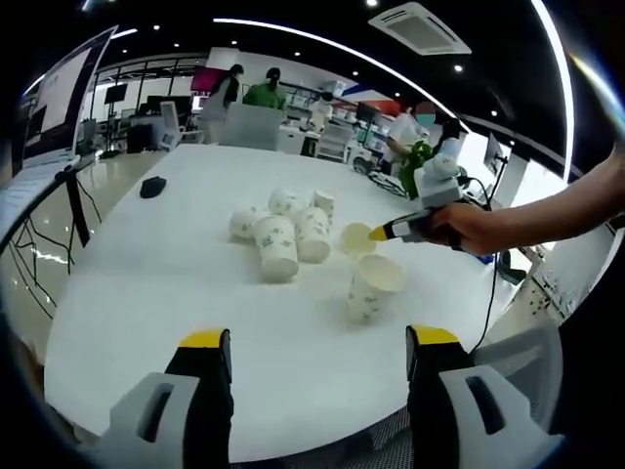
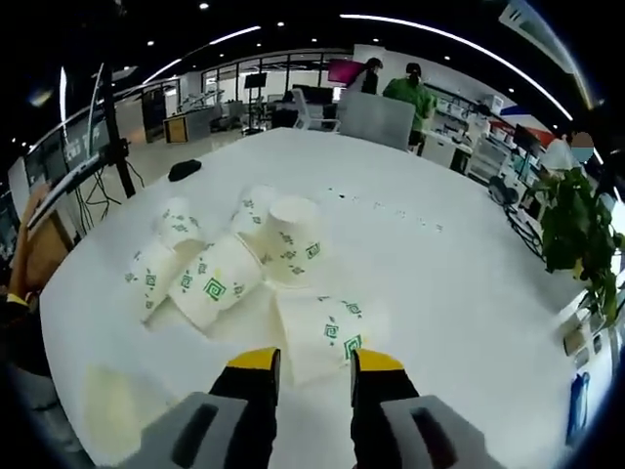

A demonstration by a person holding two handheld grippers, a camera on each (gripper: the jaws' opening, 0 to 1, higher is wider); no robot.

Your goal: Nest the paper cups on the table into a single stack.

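Observation:
Several white paper cups with green marks lie in a loose cluster (image 1: 278, 233) (image 2: 220, 274) mid-table. One cup (image 1: 373, 286) stands upright, nearer to me. My left gripper (image 1: 319, 340) hovers at the near table edge, open wide with nothing between its jaws. My right gripper (image 1: 383, 233) (image 2: 314, 362), held by a hand, reaches in from the right. Its jaws stand narrowed against the sides of one cup (image 1: 355, 238) (image 2: 320, 330) lying beside the cluster. A blurred pale cup (image 2: 107, 401) sits at the lower left of the right gripper view.
The round white table (image 1: 195, 293) (image 2: 439, 274) holds a dark mouse-like object (image 1: 152, 186) (image 2: 184, 169) at its far side. People stand beyond the table, near desks and screens. A green plant (image 2: 576, 234) stands off the table's edge.

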